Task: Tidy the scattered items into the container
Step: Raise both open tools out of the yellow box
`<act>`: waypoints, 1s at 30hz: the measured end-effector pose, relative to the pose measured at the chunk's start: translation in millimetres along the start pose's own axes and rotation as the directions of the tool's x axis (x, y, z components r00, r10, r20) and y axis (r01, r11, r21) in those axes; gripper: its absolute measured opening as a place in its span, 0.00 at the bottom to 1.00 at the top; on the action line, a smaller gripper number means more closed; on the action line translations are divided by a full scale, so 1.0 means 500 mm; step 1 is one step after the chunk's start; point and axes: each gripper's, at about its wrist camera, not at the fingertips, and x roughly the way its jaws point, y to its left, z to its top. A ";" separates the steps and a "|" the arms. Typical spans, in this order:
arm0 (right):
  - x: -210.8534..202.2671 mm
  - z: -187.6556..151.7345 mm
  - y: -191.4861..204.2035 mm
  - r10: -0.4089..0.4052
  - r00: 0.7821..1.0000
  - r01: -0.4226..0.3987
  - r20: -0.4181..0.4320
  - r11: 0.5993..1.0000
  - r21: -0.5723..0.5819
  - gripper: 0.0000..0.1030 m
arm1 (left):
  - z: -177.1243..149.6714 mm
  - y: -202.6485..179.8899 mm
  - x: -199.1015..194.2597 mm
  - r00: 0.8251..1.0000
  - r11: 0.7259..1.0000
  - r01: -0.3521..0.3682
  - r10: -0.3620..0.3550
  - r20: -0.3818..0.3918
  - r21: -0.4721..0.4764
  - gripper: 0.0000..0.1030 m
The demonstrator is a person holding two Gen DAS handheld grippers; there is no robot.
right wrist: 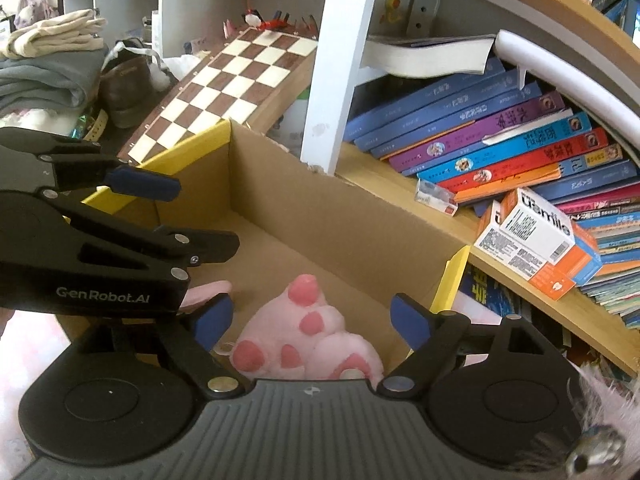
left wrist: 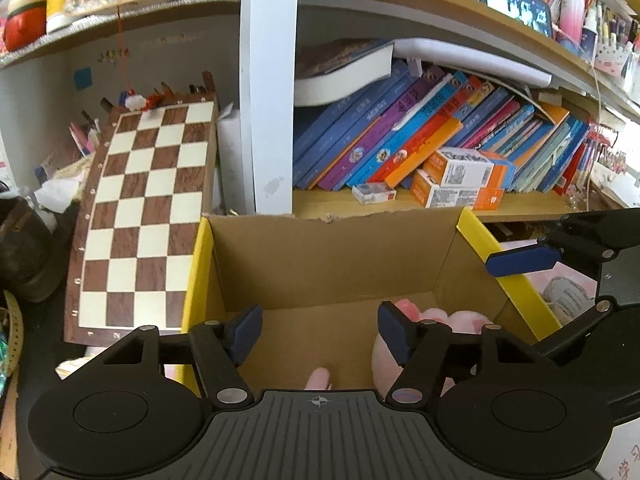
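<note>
A cardboard box (left wrist: 320, 256) with yellow-edged flaps stands in front of a bookshelf; it also shows in the right wrist view (right wrist: 340, 216). Pink paw-shaped plush items (right wrist: 304, 332) lie on its floor, seen in the left wrist view (left wrist: 440, 320) at the box's right side. My left gripper (left wrist: 320, 334) is open and empty, hovering over the box; it appears in the right wrist view (right wrist: 192, 216) at the left. My right gripper (right wrist: 310, 322) is open and empty just above the plush paws; one of its blue fingertips (left wrist: 520, 260) shows over the box's right flap.
A chessboard (left wrist: 148, 216) leans against the shelf left of the box. Slanted books (left wrist: 420, 140) and orange-and-white cartons (left wrist: 460, 178) fill the shelf behind. Folded clothes (right wrist: 48, 64) and a brown shoe (right wrist: 124, 88) lie at far left. Fluffy pink fur (right wrist: 608, 412) sits at bottom right.
</note>
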 end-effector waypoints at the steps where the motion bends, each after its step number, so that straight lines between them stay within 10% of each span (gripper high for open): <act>1: -0.005 0.000 0.001 -0.001 1.000 0.001 0.004 1.000 0.000 0.84 | 0.001 -0.001 -0.006 1.000 1.000 0.000 0.000 0.005 0.003 0.65; 30: -0.185 -0.068 0.036 -0.059 0.995 0.053 0.083 0.996 0.068 0.85 | -0.051 -0.036 -0.183 0.997 0.999 -0.013 0.010 0.079 0.038 0.74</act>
